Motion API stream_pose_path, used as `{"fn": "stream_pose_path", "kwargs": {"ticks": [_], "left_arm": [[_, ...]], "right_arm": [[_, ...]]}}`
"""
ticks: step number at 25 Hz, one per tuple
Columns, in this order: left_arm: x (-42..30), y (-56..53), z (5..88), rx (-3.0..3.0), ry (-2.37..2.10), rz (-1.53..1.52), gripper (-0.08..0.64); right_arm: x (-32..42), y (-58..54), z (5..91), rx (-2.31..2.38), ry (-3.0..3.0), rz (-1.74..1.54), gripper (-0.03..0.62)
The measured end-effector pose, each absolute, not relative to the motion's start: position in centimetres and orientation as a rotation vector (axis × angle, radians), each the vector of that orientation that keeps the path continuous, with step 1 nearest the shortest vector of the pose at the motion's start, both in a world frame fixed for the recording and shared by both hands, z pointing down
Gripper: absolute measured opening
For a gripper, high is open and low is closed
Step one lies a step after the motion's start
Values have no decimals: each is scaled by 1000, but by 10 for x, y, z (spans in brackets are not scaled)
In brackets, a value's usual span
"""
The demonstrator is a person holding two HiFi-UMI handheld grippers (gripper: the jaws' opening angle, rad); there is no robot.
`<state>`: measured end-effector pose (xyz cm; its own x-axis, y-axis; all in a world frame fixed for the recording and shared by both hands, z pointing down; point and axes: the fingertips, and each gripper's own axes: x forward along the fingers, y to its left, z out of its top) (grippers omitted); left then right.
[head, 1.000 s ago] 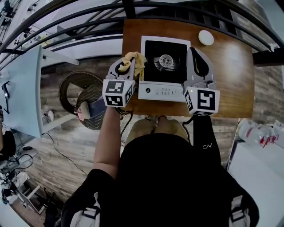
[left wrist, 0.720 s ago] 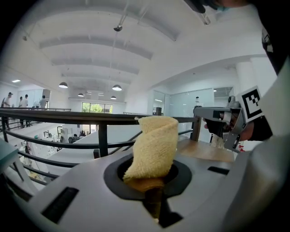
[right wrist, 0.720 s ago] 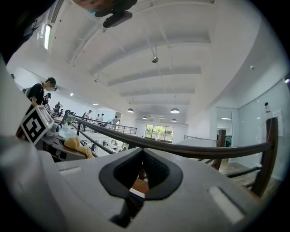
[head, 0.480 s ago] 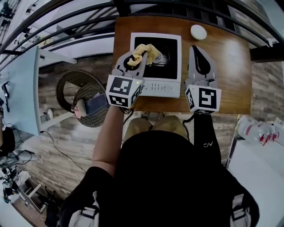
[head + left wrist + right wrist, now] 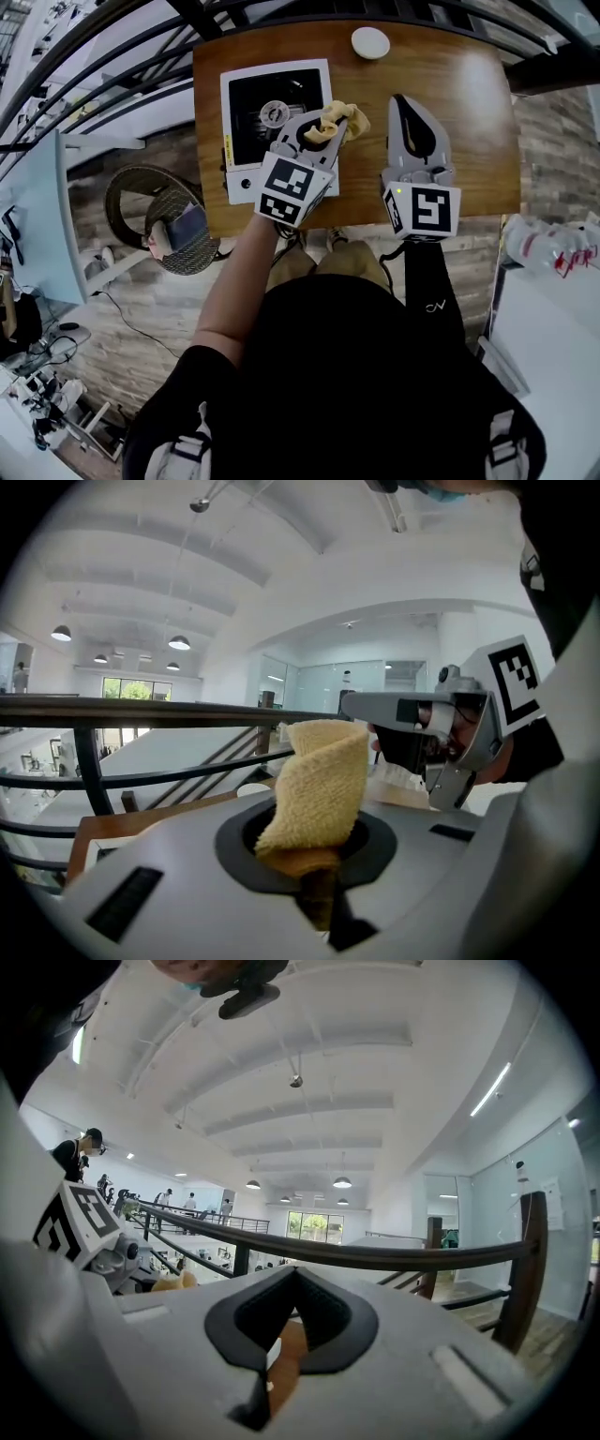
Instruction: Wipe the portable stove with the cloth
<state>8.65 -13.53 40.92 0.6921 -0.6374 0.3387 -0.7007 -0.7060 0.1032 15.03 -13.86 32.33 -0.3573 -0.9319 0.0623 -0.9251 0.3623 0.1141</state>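
Wiping, that's the step I judge to be in hand. Nearest in, my bare left forearm (image 5: 236, 281) reaches forward and slants across to the right; the left gripper (image 5: 332, 126) carries on along that slant, tips pointing up and right. Its jaws are clamped tight on the cloth (image 5: 348, 119), a yellow fold bunched out past the tips. That cloth sits at the right rim of the stove (image 5: 246, 94), part over the stove and part over the bare table (image 5: 469, 112); whether it is actually pressing down on the surface I can't tell from up here.

My right gripper (image 5: 404, 105) points straight ahead over the wood, just right of the stove and apart from it. Its jaws are closed together with nothing in them, only table showing through the slit; it isn't steadying anything.

Most of the black top lies to the left of the cloth, so the next move, as I read it, calls for drawing the cloth back left across the panel with some downward press, and perhaps bringing the right gripper in to brace the stove so it doesn't skate.

Farther off, a small white disc (image 5: 370, 42) sits at the table's far edge; beyond that, the dark railing (image 5: 112, 56).
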Motion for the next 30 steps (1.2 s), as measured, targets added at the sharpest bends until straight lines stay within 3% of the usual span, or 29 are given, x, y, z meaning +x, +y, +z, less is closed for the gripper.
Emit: {"fn": "stream_pose_path", "kwargs": {"ticks": [8,25,30], "left_arm": [[60,-131,458,2537,-1192,594,29],[-191,-91,468,2078,-1744,615,29],[-208,-85,458,2063,-1782,601,29]], "right_arm": [[154,-134,331,1676,-2517,-36,3],[35,-148,332,1392,-2725,-23,3],[24,-150,332,1375,-2736,-24,3]]}}
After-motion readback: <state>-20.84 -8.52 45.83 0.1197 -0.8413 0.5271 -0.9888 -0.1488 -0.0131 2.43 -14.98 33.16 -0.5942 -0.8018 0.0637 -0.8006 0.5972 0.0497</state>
